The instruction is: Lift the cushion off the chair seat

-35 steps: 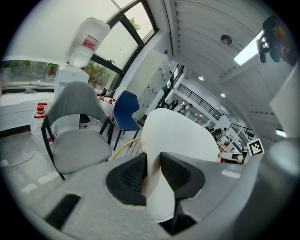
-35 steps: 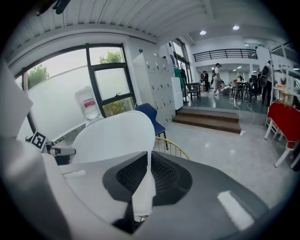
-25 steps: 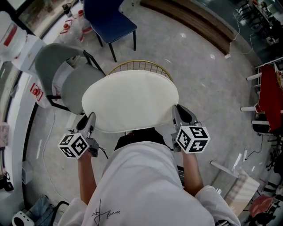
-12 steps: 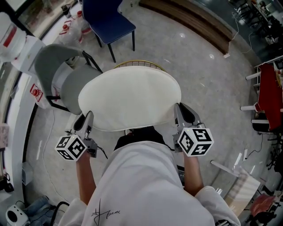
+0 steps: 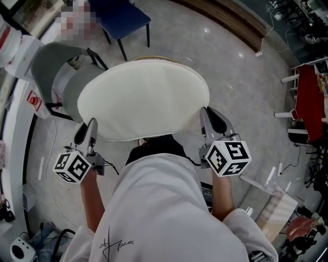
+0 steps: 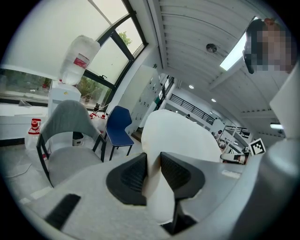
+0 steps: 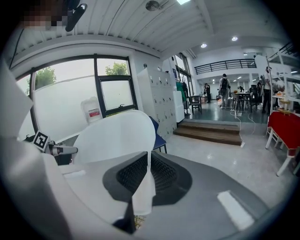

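Observation:
A round cream cushion (image 5: pixel 143 100) hangs in the air between my two grippers, above the chair. Only a sliver of the chair's gold wire back (image 5: pixel 154 59) and a dark bit of seat (image 5: pixel 154 146) show past it. My left gripper (image 5: pixel 91 128) is shut on the cushion's near left edge, and in the left gripper view its jaws (image 6: pixel 153 161) pinch the cushion (image 6: pixel 183 140) rim. My right gripper (image 5: pixel 207 120) is shut on the near right edge. In the right gripper view the thin rim of the cushion (image 7: pixel 117 136) is pressed between the right gripper (image 7: pixel 149 164) pads.
A grey chair (image 5: pixel 56 77) stands close on the left, a blue chair (image 5: pixel 120 15) behind it. A water dispenser (image 6: pixel 77 61) is by the window. A wooden step (image 5: pixel 230 20) runs along the back. Red furniture (image 5: pixel 310 97) sits at the right edge.
Both grippers have risen with the cushion in them. It now looks larger and covers almost all of the gold chair back.

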`<action>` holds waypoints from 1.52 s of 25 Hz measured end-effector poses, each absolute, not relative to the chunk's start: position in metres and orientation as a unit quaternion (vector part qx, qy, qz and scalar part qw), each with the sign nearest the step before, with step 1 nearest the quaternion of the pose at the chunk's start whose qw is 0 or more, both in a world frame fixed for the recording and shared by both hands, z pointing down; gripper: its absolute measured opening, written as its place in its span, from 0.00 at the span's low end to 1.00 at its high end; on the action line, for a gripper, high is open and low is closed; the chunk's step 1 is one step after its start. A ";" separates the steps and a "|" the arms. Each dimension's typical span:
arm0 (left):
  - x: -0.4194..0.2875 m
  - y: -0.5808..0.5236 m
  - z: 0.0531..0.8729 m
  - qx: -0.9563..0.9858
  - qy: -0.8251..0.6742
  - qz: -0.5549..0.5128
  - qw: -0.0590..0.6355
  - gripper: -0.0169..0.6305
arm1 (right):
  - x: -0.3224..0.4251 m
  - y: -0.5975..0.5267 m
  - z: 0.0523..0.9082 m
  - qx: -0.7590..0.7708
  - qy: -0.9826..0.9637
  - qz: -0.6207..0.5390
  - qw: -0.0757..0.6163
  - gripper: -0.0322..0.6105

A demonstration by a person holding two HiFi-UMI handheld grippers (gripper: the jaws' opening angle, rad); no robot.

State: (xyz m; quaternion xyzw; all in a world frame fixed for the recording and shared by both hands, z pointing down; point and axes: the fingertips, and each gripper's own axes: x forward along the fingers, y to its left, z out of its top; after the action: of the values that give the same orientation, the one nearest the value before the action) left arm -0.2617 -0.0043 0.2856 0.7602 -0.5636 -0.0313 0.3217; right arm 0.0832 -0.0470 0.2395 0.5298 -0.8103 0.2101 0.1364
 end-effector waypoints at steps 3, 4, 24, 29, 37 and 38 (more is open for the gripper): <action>-0.260 -0.005 0.281 0.760 -0.566 -0.038 0.316 0.17 | 0.086 -0.046 0.235 0.527 -0.813 0.208 0.133 0.10; -0.258 -0.004 0.280 0.761 -0.566 -0.040 0.315 0.17 | 0.087 -0.046 0.233 0.526 -0.814 0.207 0.132 0.10; -0.252 -0.007 0.261 0.772 -0.559 -0.052 0.298 0.16 | 0.093 -0.050 0.213 0.517 -0.824 0.205 0.109 0.09; -0.252 -0.005 0.264 0.771 -0.558 -0.053 0.302 0.16 | 0.092 -0.049 0.215 0.516 -0.824 0.208 0.110 0.09; -0.247 -0.004 0.266 0.773 -0.552 -0.053 0.307 0.16 | 0.097 -0.048 0.218 0.518 -0.822 0.210 0.111 0.09; -0.246 -0.004 0.266 0.773 -0.552 -0.053 0.308 0.16 | 0.098 -0.048 0.219 0.518 -0.821 0.211 0.112 0.09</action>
State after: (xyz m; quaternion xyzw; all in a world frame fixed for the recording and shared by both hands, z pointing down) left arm -0.2462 -0.0036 0.2663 0.7730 -0.5523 -0.0526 0.3077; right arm 0.0982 -0.0477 0.2188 0.5178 -0.8214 0.2114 0.1116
